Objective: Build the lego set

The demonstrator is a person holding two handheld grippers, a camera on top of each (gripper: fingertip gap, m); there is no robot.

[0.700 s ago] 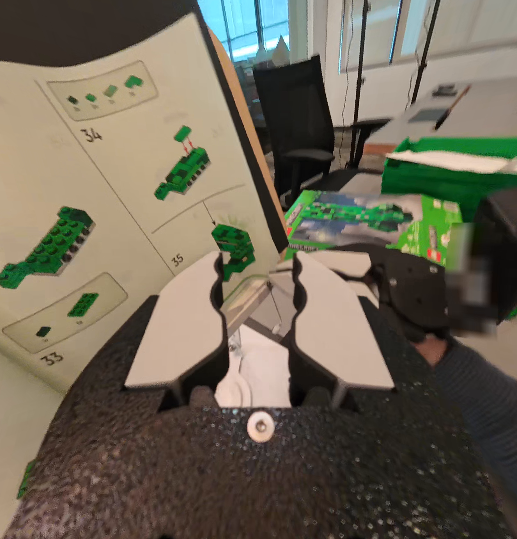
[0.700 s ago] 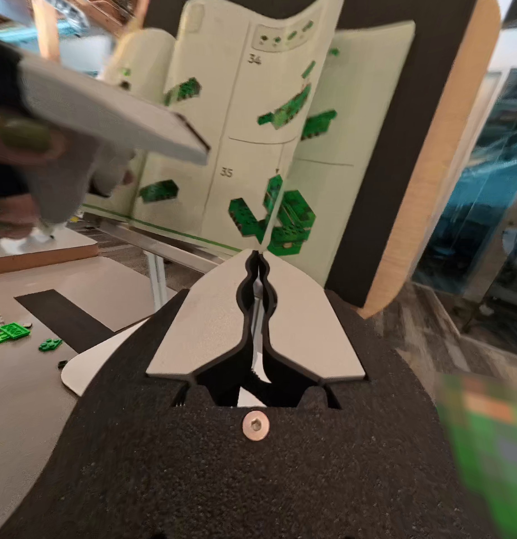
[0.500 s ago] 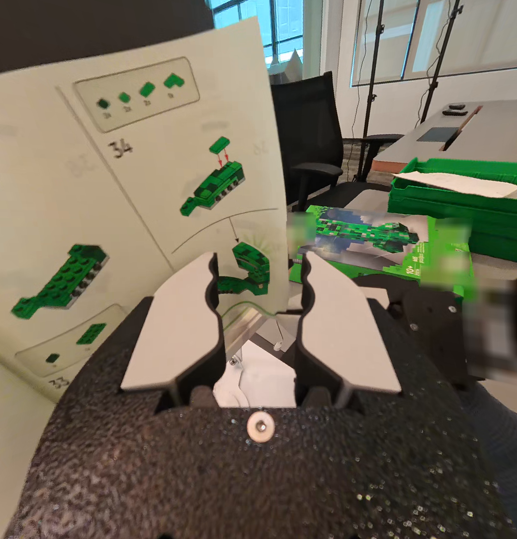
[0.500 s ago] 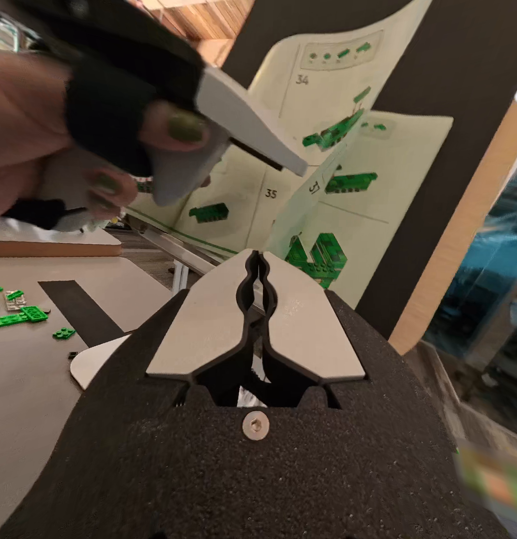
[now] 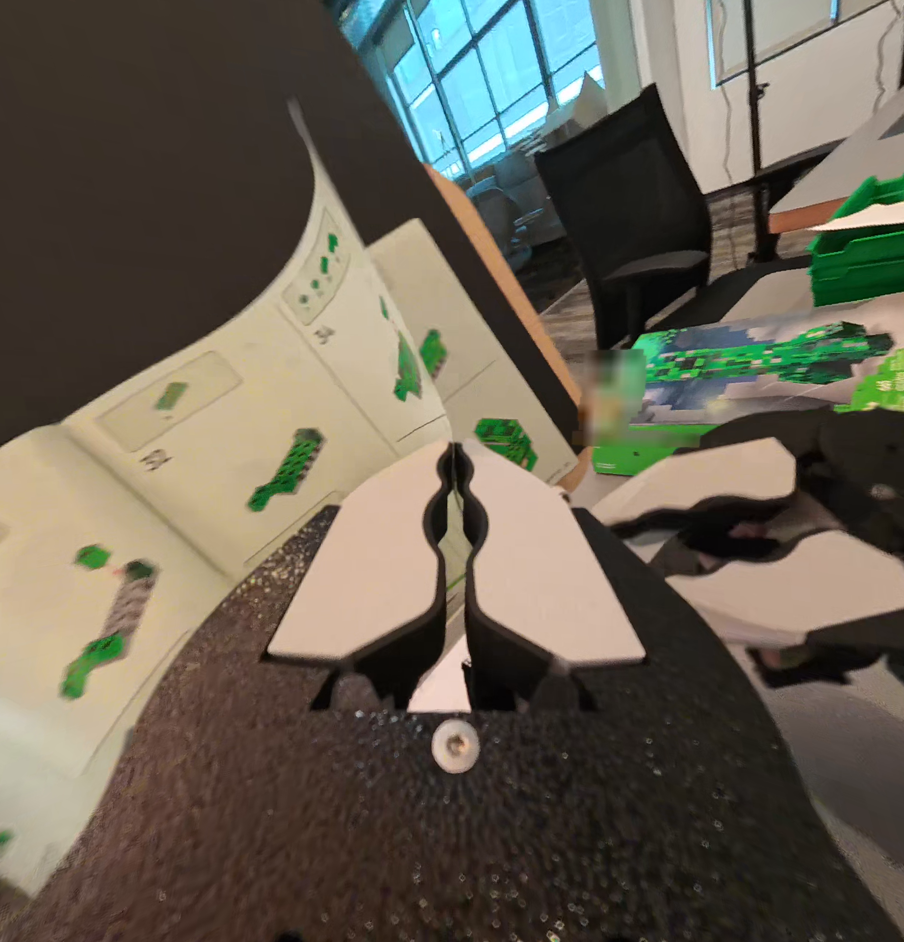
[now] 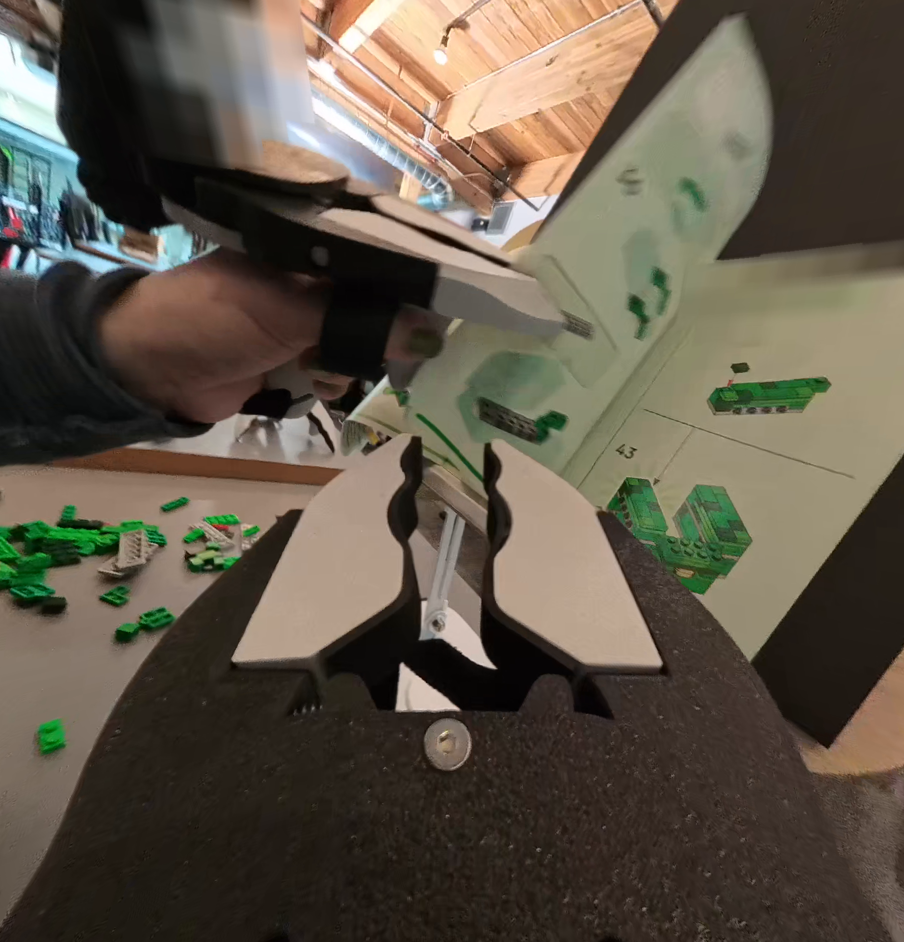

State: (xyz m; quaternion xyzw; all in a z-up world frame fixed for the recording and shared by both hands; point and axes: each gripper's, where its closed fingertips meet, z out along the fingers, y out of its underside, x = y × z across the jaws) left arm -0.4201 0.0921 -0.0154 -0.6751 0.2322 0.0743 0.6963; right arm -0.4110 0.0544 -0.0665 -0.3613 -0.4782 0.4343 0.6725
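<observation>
The instruction booklet (image 5: 286,408) stands open on a stand against a black board (image 5: 134,204). My left gripper (image 5: 454,451) is shut on the edge of a booklet page, which curls to the left. In the right wrist view the left gripper (image 6: 551,318) pinches that lifted page (image 6: 516,387) from the upper left. My right gripper (image 6: 450,453) is open and empty, just below the booklet's (image 6: 745,433) lower edge. Its fingers (image 5: 704,474) show at the right of the left wrist view. Loose green bricks (image 6: 57,545) lie on the table (image 6: 57,662) to the left.
A white stand leg (image 6: 442,576) is under the booklet, between my right fingers. The green set box (image 5: 771,372) lies to the right, with stacked green trays (image 5: 872,255) and a black chair (image 5: 643,229) behind it. Spacing between my two grippers at the tips: around 6 cm.
My right gripper let go of the page and opened. My left gripper closed on the page and swung it to the left, which uncovered later pages.
</observation>
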